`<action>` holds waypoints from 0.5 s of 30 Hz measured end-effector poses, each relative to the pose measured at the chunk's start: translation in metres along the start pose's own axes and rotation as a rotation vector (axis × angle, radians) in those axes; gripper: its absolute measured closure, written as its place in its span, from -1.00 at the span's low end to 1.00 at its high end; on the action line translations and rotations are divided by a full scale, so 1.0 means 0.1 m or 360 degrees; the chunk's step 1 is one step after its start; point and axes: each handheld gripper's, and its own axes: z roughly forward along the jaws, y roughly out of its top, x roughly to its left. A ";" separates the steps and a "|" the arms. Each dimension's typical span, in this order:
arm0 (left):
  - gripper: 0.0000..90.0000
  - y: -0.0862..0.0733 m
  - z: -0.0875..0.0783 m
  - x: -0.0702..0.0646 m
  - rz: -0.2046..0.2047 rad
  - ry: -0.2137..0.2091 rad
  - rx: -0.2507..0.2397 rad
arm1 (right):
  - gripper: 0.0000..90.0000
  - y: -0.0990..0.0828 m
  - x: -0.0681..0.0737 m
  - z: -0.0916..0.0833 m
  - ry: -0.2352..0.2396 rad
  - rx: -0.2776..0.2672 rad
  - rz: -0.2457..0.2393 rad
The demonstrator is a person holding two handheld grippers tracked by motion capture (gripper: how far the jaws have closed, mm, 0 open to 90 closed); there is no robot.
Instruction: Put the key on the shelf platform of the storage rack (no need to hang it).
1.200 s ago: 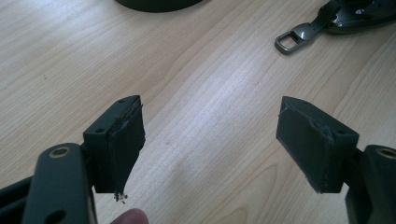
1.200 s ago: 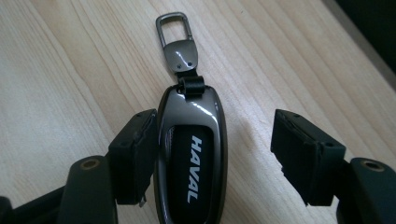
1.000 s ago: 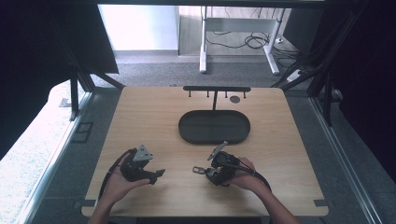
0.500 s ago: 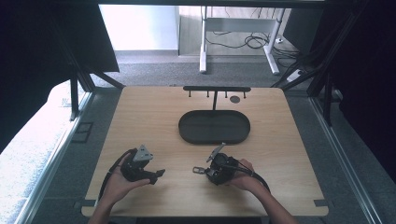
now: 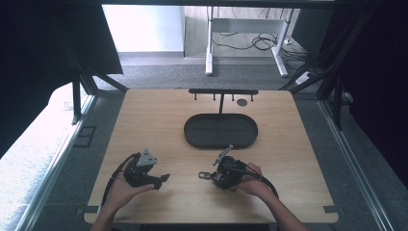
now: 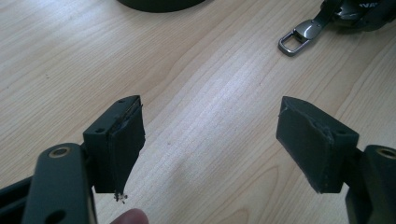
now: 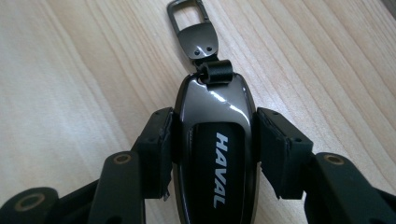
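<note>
Right gripper (image 7: 212,144) around key fob (image 7: 212,154), oval tray (image 5: 221,131) just beyond.

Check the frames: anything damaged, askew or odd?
Only wear: the pad on the left gripper fingers is frayed and peeling at its lower edge. The right gripper holds the key fob squarely. The tray sits straight.

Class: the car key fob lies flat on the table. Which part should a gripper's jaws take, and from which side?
Grip the key fob across its two long, smooth sides, coming in low from the end opposite the metal clip. The right gripper holds it exactly so.
</note>
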 end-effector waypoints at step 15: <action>-0.47 0.00 0.00 0.00 0.0005 -0.0002 0.0003 | 0.09 0.08 0.03 -0.32 0.0025 -0.0135 -0.0013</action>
